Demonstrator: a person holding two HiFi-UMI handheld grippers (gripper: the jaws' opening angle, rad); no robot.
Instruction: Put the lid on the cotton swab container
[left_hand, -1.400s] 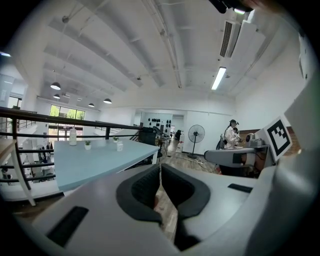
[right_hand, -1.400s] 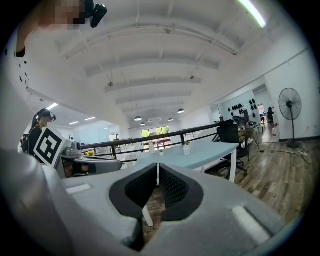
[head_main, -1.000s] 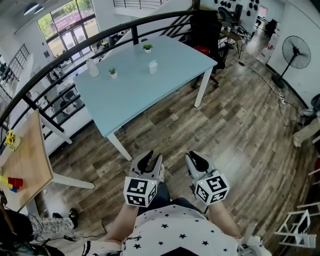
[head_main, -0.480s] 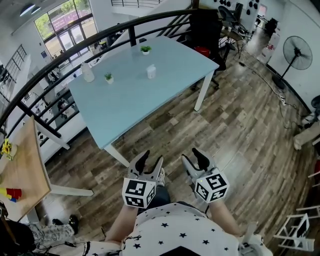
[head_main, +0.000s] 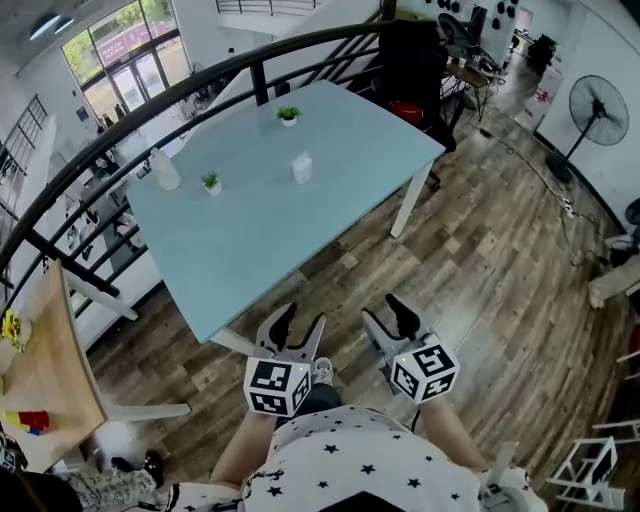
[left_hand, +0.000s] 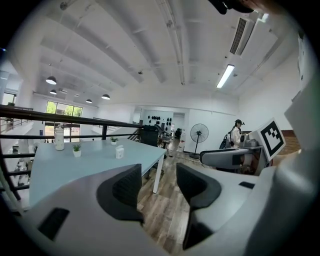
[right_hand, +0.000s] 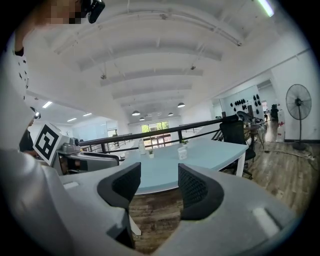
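The small white cotton swab container stands on the far half of the light blue table; I cannot make out a separate lid. It also shows small in the left gripper view and the right gripper view. My left gripper and right gripper are side by side over the wood floor, short of the table's near corner. Both point toward the table. Both sets of jaws have just been opening and stand open, with nothing between them.
Two tiny potted plants and a white bottle share the table. A black railing runs behind it, and a black chair stands at its far end. A floor fan is at right, a wooden table at left.
The table has drawn closer to both grippers and fills more of the view. Both grippers' jaws have spread from nearly shut to open.
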